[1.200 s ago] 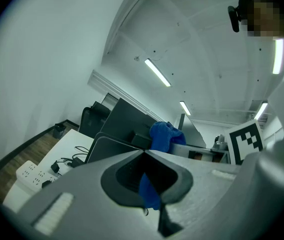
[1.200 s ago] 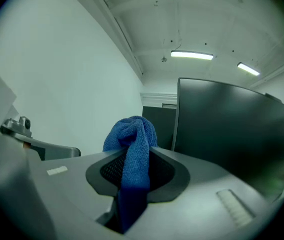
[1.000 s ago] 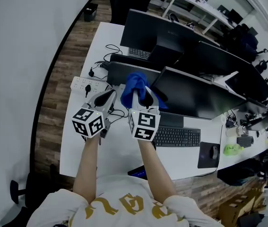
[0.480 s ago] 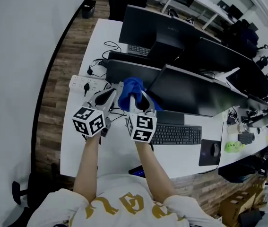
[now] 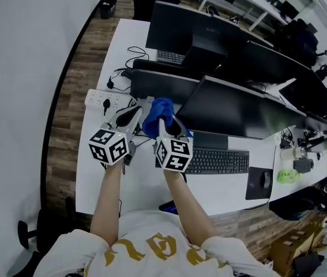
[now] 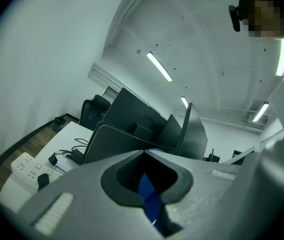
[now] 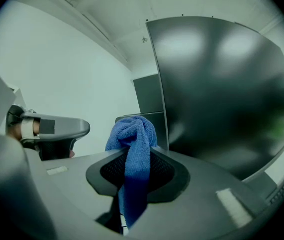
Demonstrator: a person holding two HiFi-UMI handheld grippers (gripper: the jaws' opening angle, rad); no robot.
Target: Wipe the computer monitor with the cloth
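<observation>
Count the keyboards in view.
2. The near keyboard lies before the front monitor; the far keyboard sits beside the back monitor. More may be hidden.

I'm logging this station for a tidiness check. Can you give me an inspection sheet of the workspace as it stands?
Surface: white desk, crowded along the back, bare at the front left.
Job's things: blue cloth bunched up by the left edge of the dark monitor; contact cannot be told.
Clutter: keyboard, mouse, power strip, more monitors behind.
Grippers: right hand-held gripper shut on the cloth; left hand-held gripper beside it, jaws together, apparently gripping nothing.
Cables: black leads loose on the desk's far left part.
Surroundings: wood floor, white wall at left.
</observation>
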